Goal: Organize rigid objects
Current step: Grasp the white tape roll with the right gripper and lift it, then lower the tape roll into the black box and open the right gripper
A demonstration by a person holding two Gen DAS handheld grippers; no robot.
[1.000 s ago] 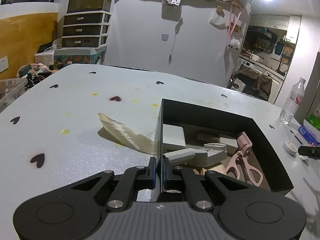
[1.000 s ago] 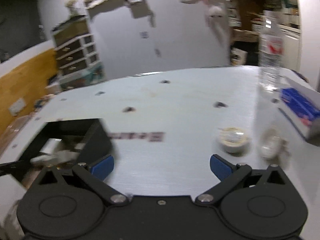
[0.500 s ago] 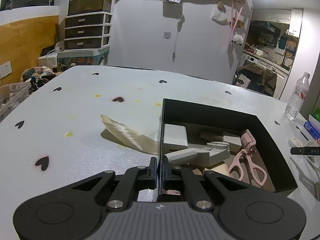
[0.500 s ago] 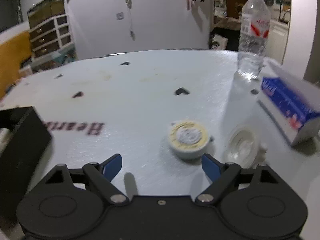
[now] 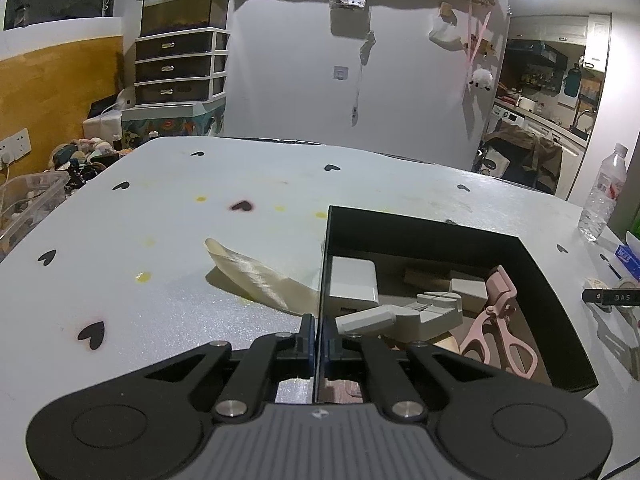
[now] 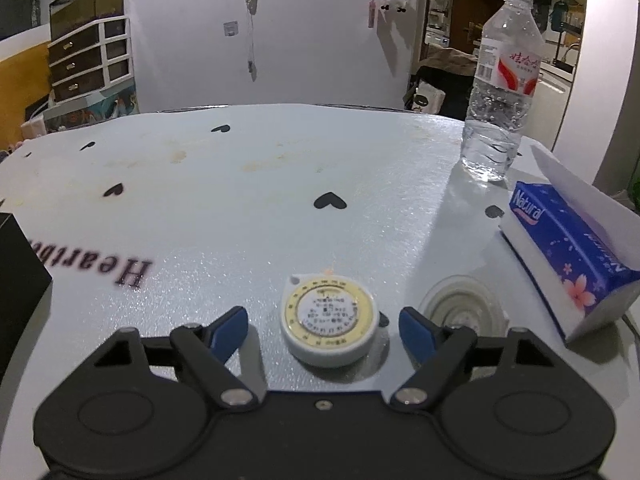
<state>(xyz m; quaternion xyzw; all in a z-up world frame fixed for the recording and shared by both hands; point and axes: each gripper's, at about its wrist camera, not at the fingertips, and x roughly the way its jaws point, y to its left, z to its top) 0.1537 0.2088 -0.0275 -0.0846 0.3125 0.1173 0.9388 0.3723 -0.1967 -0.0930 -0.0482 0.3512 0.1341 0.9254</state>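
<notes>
1. Our right tongs [image 6: 322, 326] have swung off the black box [image 5: 560, 316] and dropped over the round tape measure [image 6: 329, 320], which lies on the counter [image 6: 248, 208] between the blue pads. The jaws have just been narrowing but stand apart, not yet touching it. We judge pickup is next.
2. Our left tongs [image 5: 318, 340] are clamped on the box's near wall, steadying it.
3. Hard to read: the pale disc [image 6: 462, 306] at 3 o'clock of the tape measure; the dial print.

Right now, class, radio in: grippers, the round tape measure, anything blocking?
Left gripper shut on black box wall. Right gripper open, jaws closing around tape measure, not touching. Clear disc beside right finger.
</notes>
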